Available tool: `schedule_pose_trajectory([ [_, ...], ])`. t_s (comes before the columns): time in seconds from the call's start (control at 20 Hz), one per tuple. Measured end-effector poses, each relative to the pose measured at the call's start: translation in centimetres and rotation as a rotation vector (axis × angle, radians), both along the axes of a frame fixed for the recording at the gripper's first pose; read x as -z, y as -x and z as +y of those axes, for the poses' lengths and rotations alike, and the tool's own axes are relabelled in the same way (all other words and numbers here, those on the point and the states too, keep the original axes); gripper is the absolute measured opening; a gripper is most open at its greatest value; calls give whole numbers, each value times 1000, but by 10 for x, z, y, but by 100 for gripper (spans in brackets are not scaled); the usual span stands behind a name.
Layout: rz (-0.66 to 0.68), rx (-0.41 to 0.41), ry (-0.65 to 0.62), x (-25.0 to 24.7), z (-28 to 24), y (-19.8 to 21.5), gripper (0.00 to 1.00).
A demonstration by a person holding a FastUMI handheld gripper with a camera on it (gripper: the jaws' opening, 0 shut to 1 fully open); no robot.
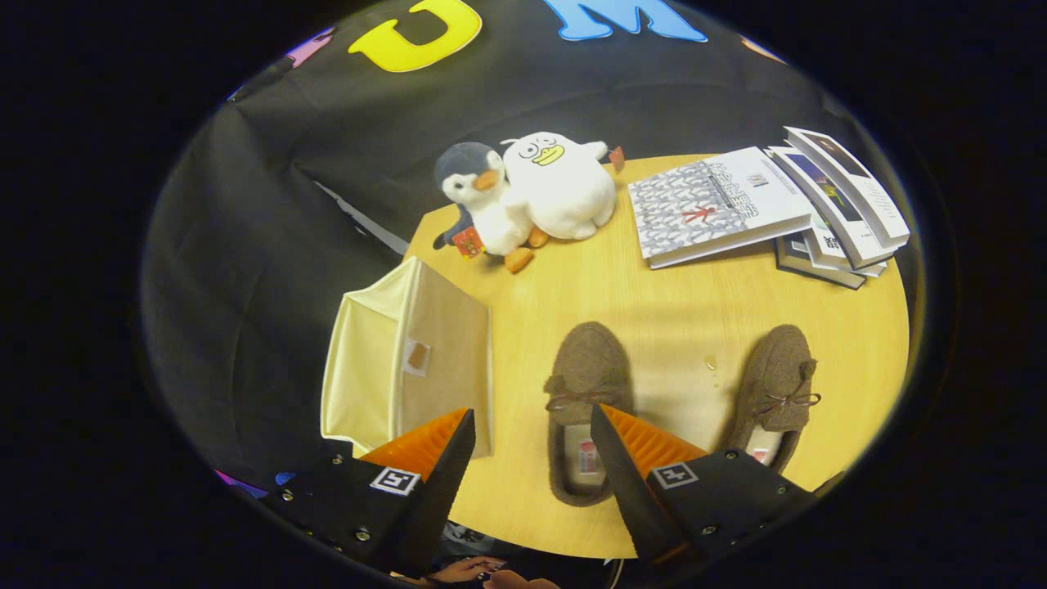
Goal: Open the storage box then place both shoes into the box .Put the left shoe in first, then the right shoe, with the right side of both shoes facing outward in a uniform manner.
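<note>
The gripper (532, 429) hovers wide open and empty; the beige storage box (409, 360) (lid shut) lies beside its left finger. Catch the lid's edge first, leaving both brown slippers (585, 368) untouched.

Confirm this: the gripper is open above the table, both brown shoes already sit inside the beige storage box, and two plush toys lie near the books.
Wrong on the shoes. The gripper view shows both brown shoes on the table, beside the storage box. The gripper is open; plush toys lie near the books.
</note>
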State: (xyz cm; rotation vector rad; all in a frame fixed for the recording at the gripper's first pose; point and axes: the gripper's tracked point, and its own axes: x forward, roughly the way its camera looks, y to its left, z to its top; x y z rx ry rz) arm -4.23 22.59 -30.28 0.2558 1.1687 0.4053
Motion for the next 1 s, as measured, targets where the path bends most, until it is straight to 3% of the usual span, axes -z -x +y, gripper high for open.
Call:
schedule_pose_trajectory([
  [0.5,134,-168,218,85,-37,27,88],
  [0.9,212,-153,277,127,-39,8,85],
  [0.95,220,-147,285,129,-40,5,82],
  [1.0,227,-151,283,131,-39,4,73],
])
